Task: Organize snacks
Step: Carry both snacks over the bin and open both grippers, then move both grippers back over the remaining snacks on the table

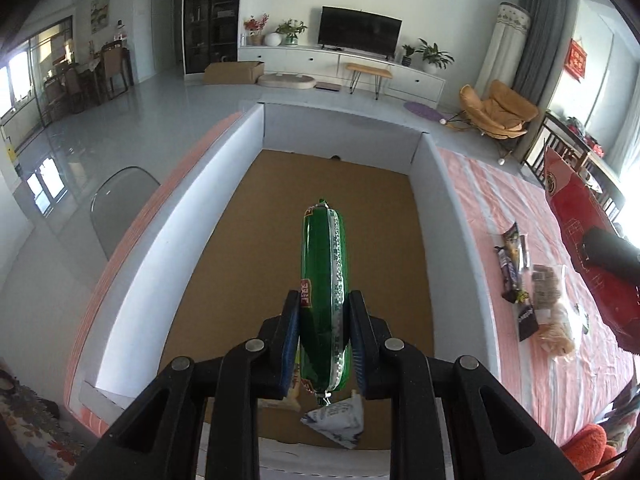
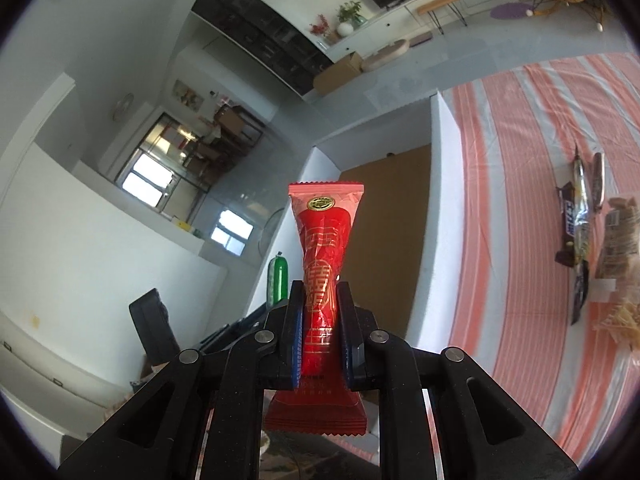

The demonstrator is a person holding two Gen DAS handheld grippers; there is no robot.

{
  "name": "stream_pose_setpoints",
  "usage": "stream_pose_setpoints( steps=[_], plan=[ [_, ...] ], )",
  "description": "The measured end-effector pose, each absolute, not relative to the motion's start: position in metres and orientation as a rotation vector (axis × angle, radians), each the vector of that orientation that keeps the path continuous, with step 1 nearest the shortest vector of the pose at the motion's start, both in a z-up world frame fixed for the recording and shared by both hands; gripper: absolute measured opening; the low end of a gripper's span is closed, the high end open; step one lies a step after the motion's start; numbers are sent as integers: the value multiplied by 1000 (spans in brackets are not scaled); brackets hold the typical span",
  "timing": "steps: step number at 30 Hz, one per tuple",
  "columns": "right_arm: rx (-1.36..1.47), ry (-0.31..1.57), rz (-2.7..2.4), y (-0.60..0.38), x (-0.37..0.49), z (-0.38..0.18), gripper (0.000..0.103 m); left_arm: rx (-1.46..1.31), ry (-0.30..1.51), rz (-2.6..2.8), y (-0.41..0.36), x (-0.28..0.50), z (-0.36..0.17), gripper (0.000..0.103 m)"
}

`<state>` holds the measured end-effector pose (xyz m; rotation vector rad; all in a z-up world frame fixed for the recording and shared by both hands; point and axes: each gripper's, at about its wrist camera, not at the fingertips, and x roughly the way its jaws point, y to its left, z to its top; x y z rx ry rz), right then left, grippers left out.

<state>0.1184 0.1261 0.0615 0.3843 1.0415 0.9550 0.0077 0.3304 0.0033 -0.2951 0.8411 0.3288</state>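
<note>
While your bench (image 1: pixel 500 208) in its striped pink cloth carries the white-walled box (image 1: pixel 224 208), your left claw (image 1: pixel 325 320) grips a green sausage snack (image 1: pixel 324 272) above the box's cardboard floor. Your right claw (image 2: pixel 319 320) pinches a red wrapped snack (image 2: pixel 324 240) upright, beside the box.

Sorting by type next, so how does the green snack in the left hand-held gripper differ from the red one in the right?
The green sausage-shaped snack is a round tube with tied ends; the red packet is flat, with crimped zigzag ends. The green one hangs over the white box; the red one is beside it. Both are clamped mid-length.
</note>
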Motion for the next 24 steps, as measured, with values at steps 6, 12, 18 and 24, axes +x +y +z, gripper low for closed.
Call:
stream_pose_setpoints(
  steps=[6, 12, 18, 24],
  plan=[
    [296, 1065, 832, 137, 120, 30, 67, -261, 882, 390, 328, 12, -22, 48],
    [157, 926, 611, 72, 111, 23, 69, -201, 810, 339, 291, 15, -16, 90],
    [86, 780, 240, -47, 93, -1, 70, -183, 767, 133, 216, 25, 6, 90],
    [188, 808, -87, -162, 83, -52, 70, -121, 799, -119, 106, 42, 16, 95]
  ],
)
